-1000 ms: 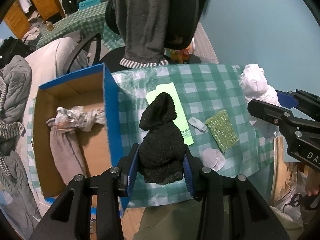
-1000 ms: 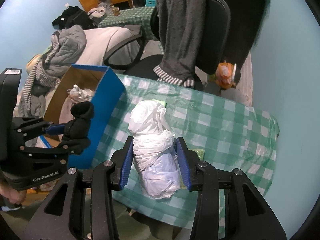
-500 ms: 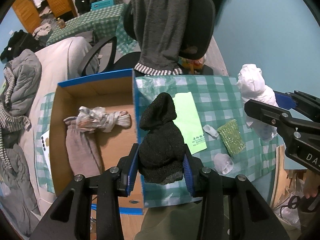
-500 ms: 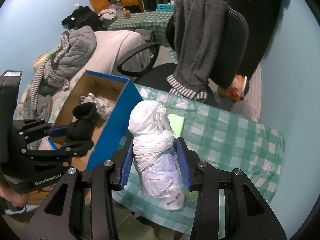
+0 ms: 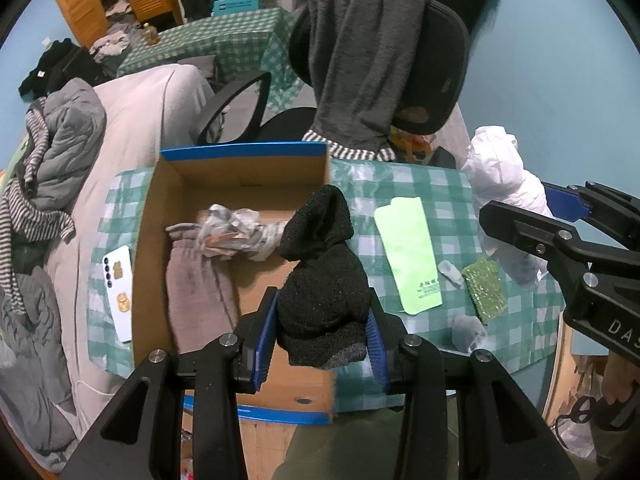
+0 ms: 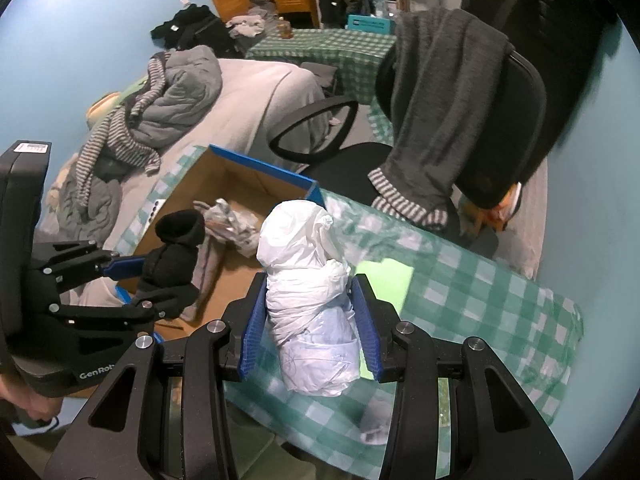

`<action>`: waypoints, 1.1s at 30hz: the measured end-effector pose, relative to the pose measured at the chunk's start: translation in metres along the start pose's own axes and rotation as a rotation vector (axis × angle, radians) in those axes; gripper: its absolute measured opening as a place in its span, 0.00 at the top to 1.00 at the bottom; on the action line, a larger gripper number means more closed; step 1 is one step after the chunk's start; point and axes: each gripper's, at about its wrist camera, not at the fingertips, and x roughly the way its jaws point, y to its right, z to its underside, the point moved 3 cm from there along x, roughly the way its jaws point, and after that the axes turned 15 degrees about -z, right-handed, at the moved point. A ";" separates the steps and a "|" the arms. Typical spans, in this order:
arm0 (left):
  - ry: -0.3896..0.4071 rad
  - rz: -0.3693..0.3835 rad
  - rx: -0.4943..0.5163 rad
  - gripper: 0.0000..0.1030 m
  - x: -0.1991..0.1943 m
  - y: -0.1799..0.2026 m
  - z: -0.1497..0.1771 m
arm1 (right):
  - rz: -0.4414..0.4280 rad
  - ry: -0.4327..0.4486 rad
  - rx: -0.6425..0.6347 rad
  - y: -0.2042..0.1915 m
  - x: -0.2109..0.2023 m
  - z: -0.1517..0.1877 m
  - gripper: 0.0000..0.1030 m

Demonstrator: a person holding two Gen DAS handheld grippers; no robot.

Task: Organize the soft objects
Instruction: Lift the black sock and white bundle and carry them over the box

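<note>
My left gripper (image 5: 320,330) is shut on a rolled black sock (image 5: 322,280) and holds it above the right wall of the blue-edged cardboard box (image 5: 240,152). The box holds a grey sock (image 5: 200,292) and a knotted patterned cloth (image 5: 236,234). My right gripper (image 6: 308,330) is shut on a bundled white plastic bag (image 6: 308,288) and holds it above the checked table (image 6: 500,300), right of the box (image 6: 256,166). The black sock also shows in the right wrist view (image 6: 176,248). The white bag also shows in the left wrist view (image 5: 504,184).
On the checked cloth lie a light green bag (image 5: 408,252), a green scrubber (image 5: 484,288) and two small white scraps (image 5: 466,330). A phone (image 5: 118,292) lies left of the box. An office chair with a grey garment (image 5: 360,60) stands behind the table.
Both grippers moved left with their loads. The black sock went from over the cloth beside the box to over the box's right wall. The white bag came closer to the box.
</note>
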 end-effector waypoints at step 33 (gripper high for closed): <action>-0.091 -0.044 -0.155 0.61 0.063 -0.105 0.020 | -0.111 -0.130 -0.124 -0.079 0.108 -0.045 0.59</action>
